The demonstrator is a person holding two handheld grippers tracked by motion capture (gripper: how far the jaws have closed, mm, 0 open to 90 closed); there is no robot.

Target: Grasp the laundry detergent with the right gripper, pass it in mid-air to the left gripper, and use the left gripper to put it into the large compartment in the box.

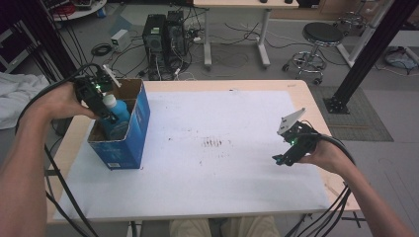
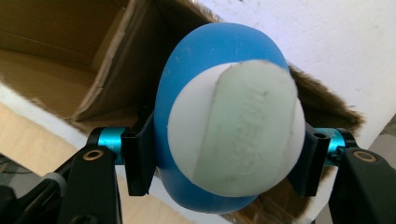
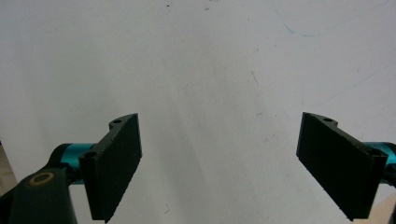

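Blue bottle point(image 2: 205, 93) clamped in left gripper point(image 2: 224, 163); right gripper point(image 3: 219, 163) gapes wide.

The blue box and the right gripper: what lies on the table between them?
Nothing. In the high view, the white sheet between the blue box and the right gripper is bare except for some dark smudges.

The box point(image 1: 126, 133) stands at the worktop's point(image 1: 222, 187) left edge, its walls closing round the bottle point(image 1: 114, 114) and the left hand-held gripper point(image 1: 101, 101), so room there lies upward. The white sheet between the box and the right hand-held gripper point(image 1: 285, 159) lies bare, wide enough to pass.
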